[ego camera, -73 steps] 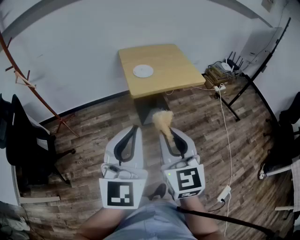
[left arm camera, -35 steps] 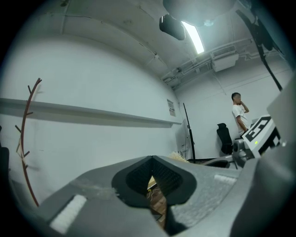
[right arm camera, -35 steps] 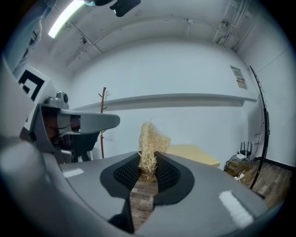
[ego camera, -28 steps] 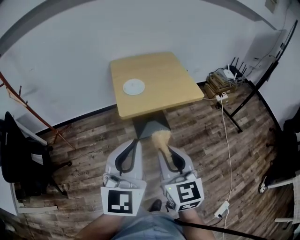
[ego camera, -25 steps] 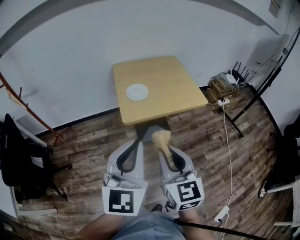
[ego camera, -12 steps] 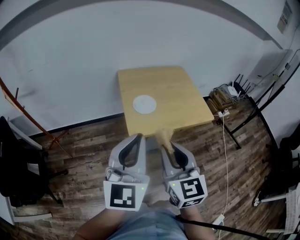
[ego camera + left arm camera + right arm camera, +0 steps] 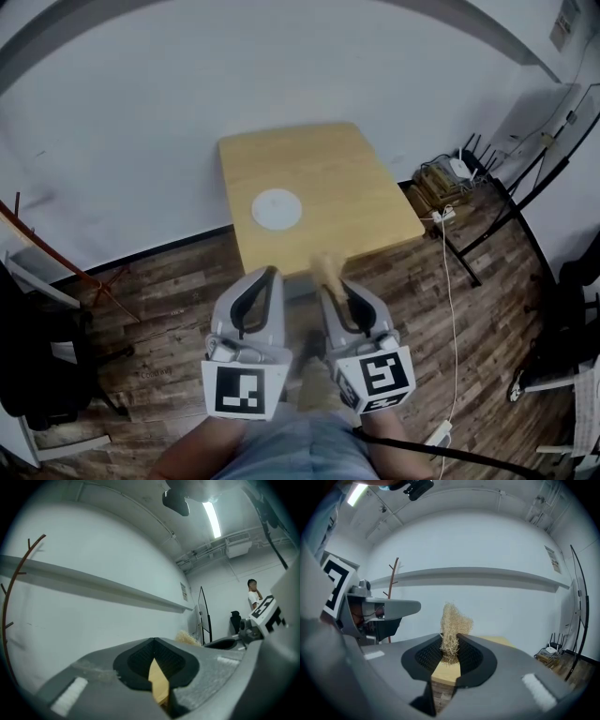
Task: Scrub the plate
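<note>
A white plate point(image 7: 277, 208) lies on a square wooden table point(image 7: 356, 187) against the white wall, ahead of both grippers. My right gripper point(image 7: 330, 277) is shut on a tan fibrous scrubber point(image 7: 327, 267), whose tuft point(image 7: 452, 629) sticks up past the jaws in the right gripper view. My left gripper point(image 7: 266, 276) is shut with nothing between its jaws; through their gap only a sliver of the table point(image 7: 158, 682) shows. Both grippers hang over the floor just short of the table's near edge.
Dark wood-plank floor point(image 7: 169, 309) lies under the grippers. A black folding stand point(image 7: 497, 197) with a router and cables point(image 7: 450, 178) stands to the right of the table. A dark chair point(image 7: 28, 356) and a red coat rack point(image 7: 56, 253) are at the left. A person point(image 7: 254, 592) stands far off.
The view has closed in on the table, which now sits nearer the grippers; the scrubber's tip now overlaps the table's near edge. Both grippers keep their pose.
</note>
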The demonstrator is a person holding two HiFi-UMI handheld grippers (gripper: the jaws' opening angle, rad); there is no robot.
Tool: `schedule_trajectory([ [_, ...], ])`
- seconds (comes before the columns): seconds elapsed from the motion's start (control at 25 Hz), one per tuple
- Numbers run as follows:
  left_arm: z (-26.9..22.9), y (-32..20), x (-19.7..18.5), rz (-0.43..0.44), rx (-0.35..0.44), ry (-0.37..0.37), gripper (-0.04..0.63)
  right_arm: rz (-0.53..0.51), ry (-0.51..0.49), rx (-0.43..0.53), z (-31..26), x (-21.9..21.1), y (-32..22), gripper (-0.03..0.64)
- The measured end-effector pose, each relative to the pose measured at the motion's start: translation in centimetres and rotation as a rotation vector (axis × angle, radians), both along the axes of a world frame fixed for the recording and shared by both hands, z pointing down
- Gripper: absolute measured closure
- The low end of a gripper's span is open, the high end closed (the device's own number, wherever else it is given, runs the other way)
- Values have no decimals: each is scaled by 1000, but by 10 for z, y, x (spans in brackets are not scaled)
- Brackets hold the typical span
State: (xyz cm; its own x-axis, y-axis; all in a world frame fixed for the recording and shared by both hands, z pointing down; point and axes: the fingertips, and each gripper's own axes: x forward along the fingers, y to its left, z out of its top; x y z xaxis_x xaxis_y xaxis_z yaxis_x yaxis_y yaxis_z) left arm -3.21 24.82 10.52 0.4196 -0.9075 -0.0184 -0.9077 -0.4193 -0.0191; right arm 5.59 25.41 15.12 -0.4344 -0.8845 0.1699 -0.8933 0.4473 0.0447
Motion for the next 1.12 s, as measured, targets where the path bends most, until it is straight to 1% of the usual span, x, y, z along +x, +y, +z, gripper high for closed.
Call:
schedule_trajectory([
  [0.08,5,-12,6,0,-15,-14,575,0,-17,16,2,7,-14,537],
  [0.36,37,-75,25,-38,-88,-50,575,-39,-53,-20,19,25,-85,537],
  [0.48,42,-108,35,-58,-102,-81,575,-69,-73,-38,25,32,-123,537],
  [0.56,43,-129,41,-76,-111,-101,575,-88,-88,-53,29,38,-149,537],
  [0.68,43,-161,45,-122,-126,-112,575,-126,-97,-68,29,41,-184,537],
  [0.84,39,-192,47,-178,-130,-125,575,-182,-111,-75,27,42,-220,537],
  [0.92,36,-203,48,-200,-130,-131,575,-204,-117,-64,25,42,-235,537],
  [1.12,27,-225,44,-261,-99,-133,575,-263,-115,-42,17,37,-265,537],
])
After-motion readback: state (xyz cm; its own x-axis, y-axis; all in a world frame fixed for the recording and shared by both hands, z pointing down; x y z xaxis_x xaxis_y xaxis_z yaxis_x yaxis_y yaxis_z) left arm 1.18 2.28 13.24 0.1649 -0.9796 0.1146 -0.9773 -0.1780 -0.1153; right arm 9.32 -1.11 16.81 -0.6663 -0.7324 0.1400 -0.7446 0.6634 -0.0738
